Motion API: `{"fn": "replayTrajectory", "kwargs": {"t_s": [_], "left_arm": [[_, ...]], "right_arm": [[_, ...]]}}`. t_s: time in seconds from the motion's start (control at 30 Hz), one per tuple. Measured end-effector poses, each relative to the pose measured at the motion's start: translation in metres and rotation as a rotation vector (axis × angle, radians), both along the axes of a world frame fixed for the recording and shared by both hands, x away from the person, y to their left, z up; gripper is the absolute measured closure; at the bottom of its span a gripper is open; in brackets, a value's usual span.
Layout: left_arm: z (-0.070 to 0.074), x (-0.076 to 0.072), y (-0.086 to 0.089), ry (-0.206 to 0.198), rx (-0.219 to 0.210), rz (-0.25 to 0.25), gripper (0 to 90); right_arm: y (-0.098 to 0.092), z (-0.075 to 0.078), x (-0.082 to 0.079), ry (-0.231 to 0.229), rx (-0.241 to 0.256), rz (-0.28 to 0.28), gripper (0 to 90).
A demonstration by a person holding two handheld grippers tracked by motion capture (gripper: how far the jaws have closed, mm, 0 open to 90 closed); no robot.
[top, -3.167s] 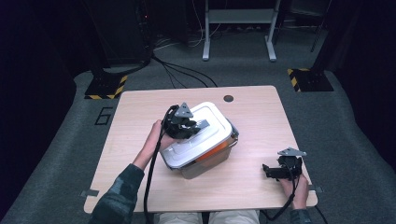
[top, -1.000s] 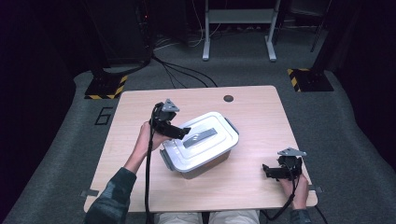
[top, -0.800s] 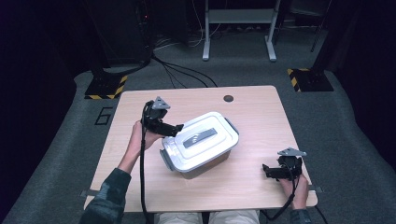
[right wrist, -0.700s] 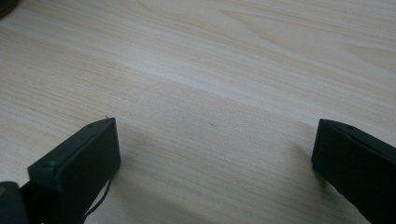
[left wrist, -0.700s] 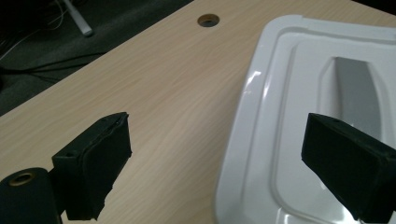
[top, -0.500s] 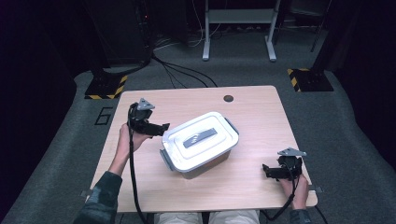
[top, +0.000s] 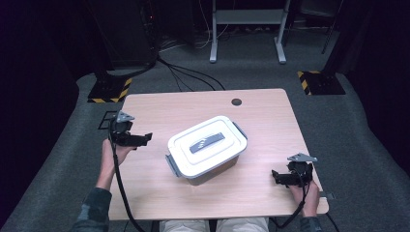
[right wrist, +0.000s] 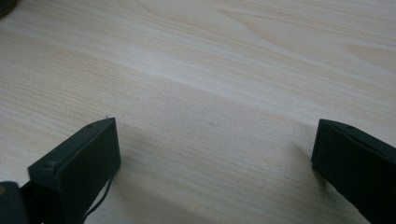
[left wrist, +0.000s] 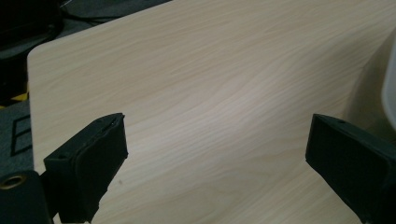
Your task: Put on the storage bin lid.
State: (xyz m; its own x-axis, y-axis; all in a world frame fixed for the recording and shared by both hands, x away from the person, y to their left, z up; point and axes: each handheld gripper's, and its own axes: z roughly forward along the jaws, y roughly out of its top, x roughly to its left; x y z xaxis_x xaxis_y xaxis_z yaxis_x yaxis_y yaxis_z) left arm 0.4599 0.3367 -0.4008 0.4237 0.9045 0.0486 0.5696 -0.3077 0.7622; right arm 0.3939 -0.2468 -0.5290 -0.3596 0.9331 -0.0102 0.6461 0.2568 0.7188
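Mid-worktop, skewed to the edges: lidded white box (top: 207, 150), lid on. Your left gripper (top: 126, 136) sits near the left edge, jaws wide apart, clear of the box. Your right gripper (top: 290, 175) rests near the front-right corner, jaws apart, empty.

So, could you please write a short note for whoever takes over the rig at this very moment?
Left gripper: open, holding nothing, over the table to the left of the container, apart from it.
Right gripper: open, holding nothing, low near the table's right front corner.
White lidded container: mid-table, set at an angle, its lid seated flat with the grey handle up.
Done: the lid looks to be on and nothing is held.
Left: I cannot tell whether the grey end clips are latched; check them, perhaps pressing each one down.
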Motion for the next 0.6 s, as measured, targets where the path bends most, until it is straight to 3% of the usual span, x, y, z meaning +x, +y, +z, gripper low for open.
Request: {"fn": "replayTrajectory", "kwargs": {"t_s": [0.3, 0.6], "left_arm": [[-0.04, -0.006, 0.036, 0.074, -0.018, 0.08, 4.4], [-0.075, -0.013, 0.058, 0.135, -0.053, 0.122, 4.0]], "right_arm": [[0.0, 0.0, 0.0, 0.0, 0.004, -0.004, 0.1], [0.0, 0.0, 0.0, 0.0, 0.001, -0.001, 0.1]]}}
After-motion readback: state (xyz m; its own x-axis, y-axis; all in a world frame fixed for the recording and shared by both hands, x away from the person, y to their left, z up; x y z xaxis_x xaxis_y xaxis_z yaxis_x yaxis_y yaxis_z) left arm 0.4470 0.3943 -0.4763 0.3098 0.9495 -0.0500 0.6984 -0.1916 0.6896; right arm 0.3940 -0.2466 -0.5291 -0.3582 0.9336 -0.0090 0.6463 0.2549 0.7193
